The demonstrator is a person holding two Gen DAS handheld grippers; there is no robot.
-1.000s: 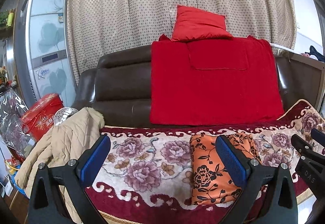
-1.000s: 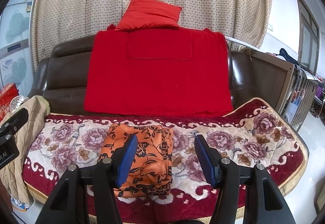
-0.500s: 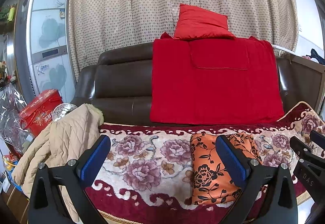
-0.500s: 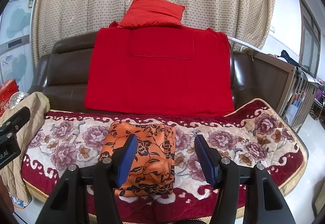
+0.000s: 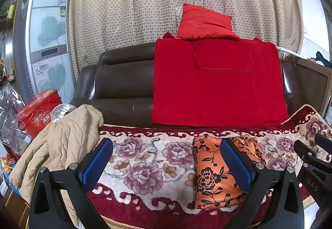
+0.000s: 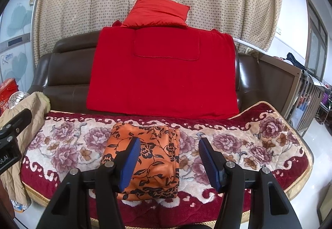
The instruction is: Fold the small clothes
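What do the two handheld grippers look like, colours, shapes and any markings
Both are black plastic frames with silver bolts and ribbed blue pads. The left gripper and right gripper match. White lettering shows on each body seen from the other camera: "DAS" on the right one, partly cut-off letters on the left.

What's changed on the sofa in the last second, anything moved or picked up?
Nothing visibly changed. The folded orange cloth lies in the same spot on the flowered blanket, and the left gripper and right gripper stay open and empty above it.
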